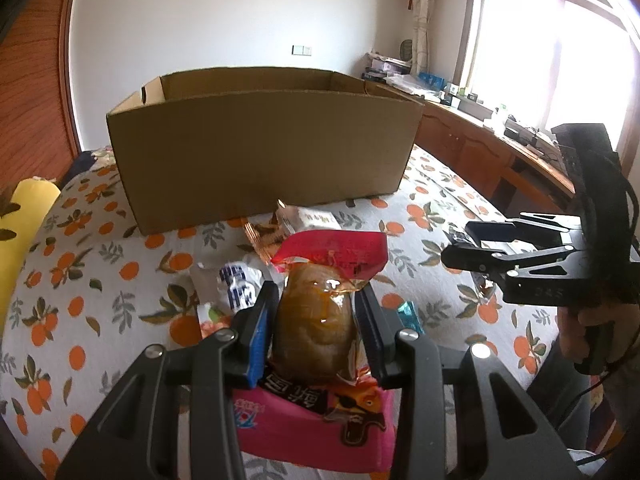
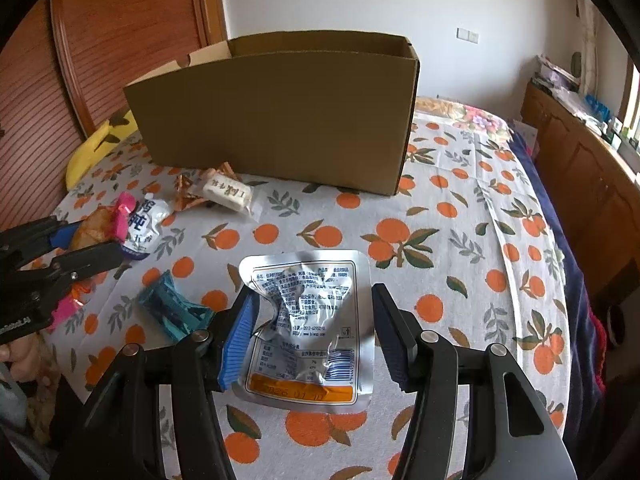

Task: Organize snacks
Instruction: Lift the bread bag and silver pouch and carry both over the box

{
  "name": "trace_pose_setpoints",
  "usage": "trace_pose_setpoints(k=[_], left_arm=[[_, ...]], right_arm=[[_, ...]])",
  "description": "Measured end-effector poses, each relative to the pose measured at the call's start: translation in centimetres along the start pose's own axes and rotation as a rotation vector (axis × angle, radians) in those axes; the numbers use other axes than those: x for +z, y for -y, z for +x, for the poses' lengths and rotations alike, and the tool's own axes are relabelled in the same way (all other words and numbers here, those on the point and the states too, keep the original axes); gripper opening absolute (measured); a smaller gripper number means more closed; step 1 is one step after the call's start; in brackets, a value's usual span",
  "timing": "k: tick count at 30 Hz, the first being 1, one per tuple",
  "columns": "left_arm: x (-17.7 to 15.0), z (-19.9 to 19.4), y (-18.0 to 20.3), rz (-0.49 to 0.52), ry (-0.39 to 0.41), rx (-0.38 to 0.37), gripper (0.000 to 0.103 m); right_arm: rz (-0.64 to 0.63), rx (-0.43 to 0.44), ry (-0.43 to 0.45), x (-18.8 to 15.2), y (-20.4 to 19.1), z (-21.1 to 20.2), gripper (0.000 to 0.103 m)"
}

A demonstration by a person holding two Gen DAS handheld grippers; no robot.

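Observation:
My left gripper (image 1: 316, 304) is shut on a pink packet with a brown meat snack (image 1: 316, 320), held just above the orange-print cloth. It also shows in the right wrist view (image 2: 96, 228) at far left. My right gripper (image 2: 316, 308) is open, its jaws on either side of a silver foil pouch (image 2: 308, 320) lying flat on the cloth; the left pad (image 2: 240, 332) touches the pouch edge. An open cardboard box (image 1: 260, 148) stands behind the snacks; it also shows in the right wrist view (image 2: 280, 112).
Loose snacks lie before the box: a white bar (image 2: 228, 194), a copper wrapper (image 2: 188, 192), a white-blue pouch (image 2: 146, 224), a teal wrapper (image 2: 172, 308). A yellow pillow (image 2: 96, 148) lies left. Wooden cabinets (image 2: 580, 176) run along the right.

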State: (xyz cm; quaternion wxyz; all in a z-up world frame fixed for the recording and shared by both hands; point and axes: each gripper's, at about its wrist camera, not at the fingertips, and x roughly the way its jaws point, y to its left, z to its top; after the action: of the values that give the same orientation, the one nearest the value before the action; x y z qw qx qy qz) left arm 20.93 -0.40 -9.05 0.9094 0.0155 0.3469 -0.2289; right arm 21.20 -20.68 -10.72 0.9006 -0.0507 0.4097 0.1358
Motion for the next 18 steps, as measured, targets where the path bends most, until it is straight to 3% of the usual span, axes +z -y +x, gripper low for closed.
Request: trace_pose_setpoints(k=[6, 18], left_arm=[[3.0, -0.1, -0.4, 0.023, 0.047, 0.012, 0.039], [10.4, 0.8, -1.9, 0.060, 0.162, 0.033, 0.039]], right_arm=[[-0.023, 0.020, 0.057, 2.2, 0.0, -1.6, 0.058], [-0.114, 0.030, 0.205, 10.3, -0.6, -3.3, 0.058]])
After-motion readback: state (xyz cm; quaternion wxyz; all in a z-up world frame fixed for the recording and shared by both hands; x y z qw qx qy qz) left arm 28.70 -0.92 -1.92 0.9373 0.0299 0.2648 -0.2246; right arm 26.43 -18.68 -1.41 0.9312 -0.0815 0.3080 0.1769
